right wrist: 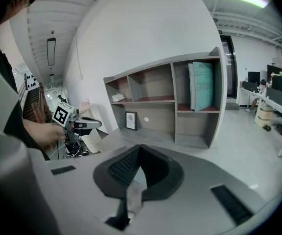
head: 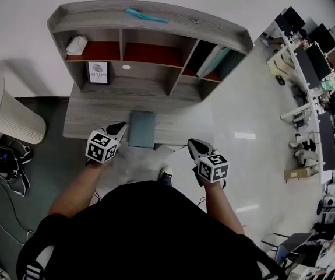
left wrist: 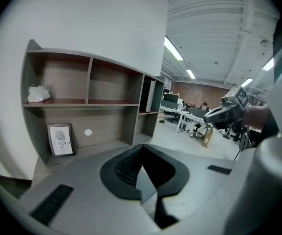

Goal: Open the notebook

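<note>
A grey-blue closed notebook [head: 141, 128] lies flat at the front edge of the grey desk [head: 85, 121], below the shelf unit. My left gripper [head: 119, 129] hovers just left of the notebook, its jaws shut with nothing between them. My right gripper [head: 192, 146] hangs off the desk's front edge, to the right of the notebook and apart from it, and its jaws look shut and empty too. In the left gripper view the right gripper [left wrist: 223, 113] shows at the right. The right gripper view has the left gripper [right wrist: 76, 124] at its left.
The shelf unit [head: 155, 35] holds a framed picture [head: 98, 72], a white crumpled thing [head: 77, 44], leaning books [head: 215, 60] and a teal item [head: 147, 15] on top. A white ribbed bin [head: 10, 112] and a dark bag [head: 1, 159] stand left. Office desks [head: 313, 92] are right.
</note>
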The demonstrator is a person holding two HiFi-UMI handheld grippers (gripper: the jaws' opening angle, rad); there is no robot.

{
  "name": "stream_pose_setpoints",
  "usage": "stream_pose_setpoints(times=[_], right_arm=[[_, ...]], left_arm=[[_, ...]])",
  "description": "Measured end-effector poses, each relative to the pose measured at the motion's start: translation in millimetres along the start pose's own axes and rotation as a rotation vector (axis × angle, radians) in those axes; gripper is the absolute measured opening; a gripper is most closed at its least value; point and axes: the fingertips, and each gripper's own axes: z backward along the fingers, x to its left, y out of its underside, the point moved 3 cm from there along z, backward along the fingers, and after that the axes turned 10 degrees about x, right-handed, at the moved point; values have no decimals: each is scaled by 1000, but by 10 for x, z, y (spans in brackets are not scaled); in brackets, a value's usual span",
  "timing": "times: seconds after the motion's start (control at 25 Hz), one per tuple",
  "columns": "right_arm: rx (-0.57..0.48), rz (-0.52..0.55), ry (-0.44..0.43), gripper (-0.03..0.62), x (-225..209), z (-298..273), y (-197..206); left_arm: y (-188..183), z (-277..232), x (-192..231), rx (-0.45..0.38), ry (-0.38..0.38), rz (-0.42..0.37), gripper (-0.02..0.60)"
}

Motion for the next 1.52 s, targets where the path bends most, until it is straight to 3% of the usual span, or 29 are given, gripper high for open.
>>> stream_pose_setpoints(times=[0.32, 0.56, 0.8, 1.04, 1.52], right_arm=[[33, 55, -107, 2, -441, -305, -231], [126, 79, -170, 2, -796, -567, -100], [200, 88, -274, 2, -869, -887, 30], [292, 151, -315, 2, -1029, -1168, 206], [426, 138, -363, 2, -1294, -1518, 654]], left_arm=[[-98, -225, -48, 51, -102, 30, 9], [-16, -502, -120, 100, -168, 70, 9], [187, -785, -178, 166, -218, 99, 11], [371, -1099, -240, 218, -247, 106, 11], [662, -1645, -350, 309, -262, 49, 12]])
